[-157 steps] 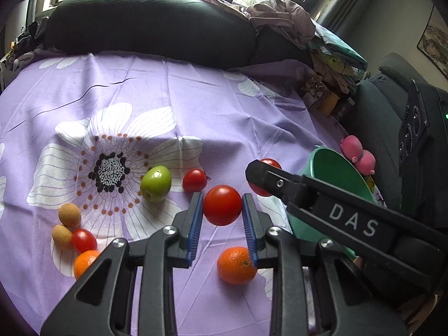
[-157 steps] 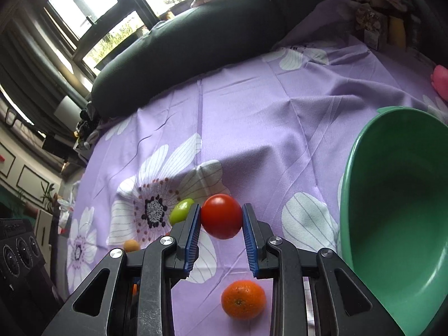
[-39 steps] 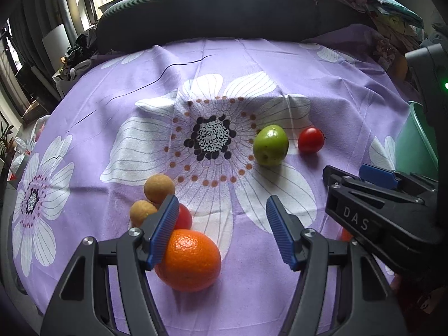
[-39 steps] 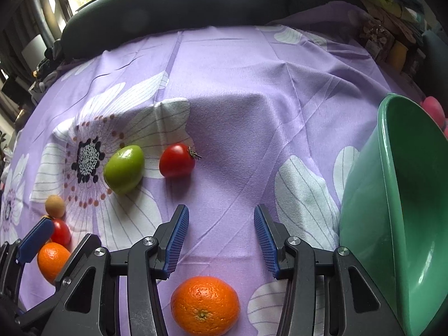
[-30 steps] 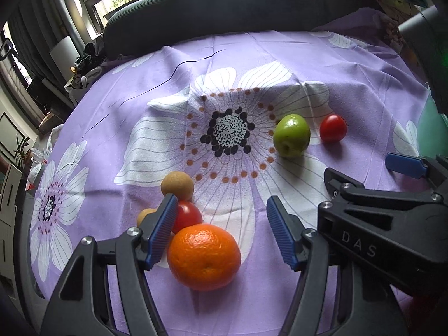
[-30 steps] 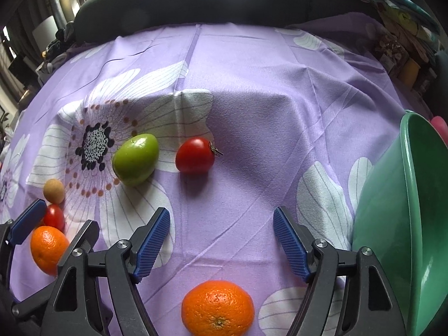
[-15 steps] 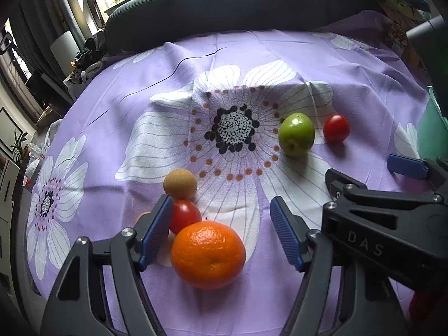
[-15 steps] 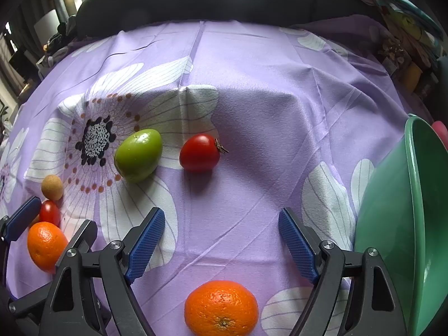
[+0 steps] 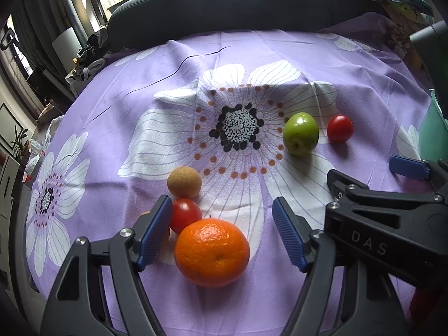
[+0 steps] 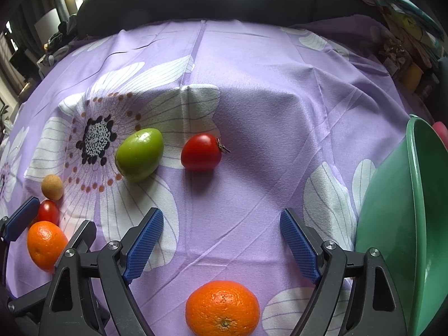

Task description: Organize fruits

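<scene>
My left gripper [image 9: 221, 218] is open, its blue pads on either side of an orange [image 9: 212, 252] on the purple flowered cloth [image 9: 252, 64]. A small red tomato [image 9: 185, 214] and a tan round fruit [image 9: 184, 182] lie just beyond it. A green apple [image 9: 301, 133] and a red tomato [image 9: 340, 128] lie farther right. My right gripper [image 10: 221, 232] is open and empty above a second orange [image 10: 222, 308]. The apple [image 10: 139, 154] and tomato [image 10: 201, 152] lie ahead of it. The green bowl [image 10: 403, 224] stands at the right.
A dark cushion [image 9: 224, 8] lines the far edge of the cloth. Clutter and a yellow jar [image 10: 411, 77] sit at the far right. The right gripper's black body [image 9: 386, 226] crosses the left wrist view at the right. A pink toy [image 10: 441, 131] peeks behind the bowl.
Both grippers let go of the tomatoes they held five seconds ago. In the last second the left gripper has closed in on the orange and the right gripper has opened wider.
</scene>
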`<state>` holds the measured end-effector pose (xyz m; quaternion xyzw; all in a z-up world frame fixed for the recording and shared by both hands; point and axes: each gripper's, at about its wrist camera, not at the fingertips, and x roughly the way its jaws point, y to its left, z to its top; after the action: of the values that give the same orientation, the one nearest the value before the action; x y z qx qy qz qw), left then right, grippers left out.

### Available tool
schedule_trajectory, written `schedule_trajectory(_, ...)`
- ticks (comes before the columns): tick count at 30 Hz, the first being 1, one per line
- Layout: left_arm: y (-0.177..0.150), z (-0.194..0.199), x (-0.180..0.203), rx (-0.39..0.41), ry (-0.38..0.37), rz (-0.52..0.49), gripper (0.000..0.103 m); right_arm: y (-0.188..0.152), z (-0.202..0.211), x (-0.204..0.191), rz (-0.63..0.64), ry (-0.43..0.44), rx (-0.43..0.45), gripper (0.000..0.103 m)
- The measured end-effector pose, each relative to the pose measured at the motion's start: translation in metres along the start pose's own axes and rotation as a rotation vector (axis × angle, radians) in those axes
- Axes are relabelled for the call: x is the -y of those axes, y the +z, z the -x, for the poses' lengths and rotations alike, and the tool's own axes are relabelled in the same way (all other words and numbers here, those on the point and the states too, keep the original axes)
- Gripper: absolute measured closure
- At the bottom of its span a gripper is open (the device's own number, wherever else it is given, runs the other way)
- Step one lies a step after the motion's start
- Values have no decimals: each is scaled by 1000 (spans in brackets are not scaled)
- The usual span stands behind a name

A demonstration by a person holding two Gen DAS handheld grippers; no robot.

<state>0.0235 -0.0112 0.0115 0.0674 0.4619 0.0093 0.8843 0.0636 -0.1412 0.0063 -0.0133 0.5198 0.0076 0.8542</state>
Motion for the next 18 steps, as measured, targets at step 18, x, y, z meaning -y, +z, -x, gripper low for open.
schedule_trajectory(18,-1,-1,-1,0,-7,3,29,0,-1,-1,3,1,-2,16)
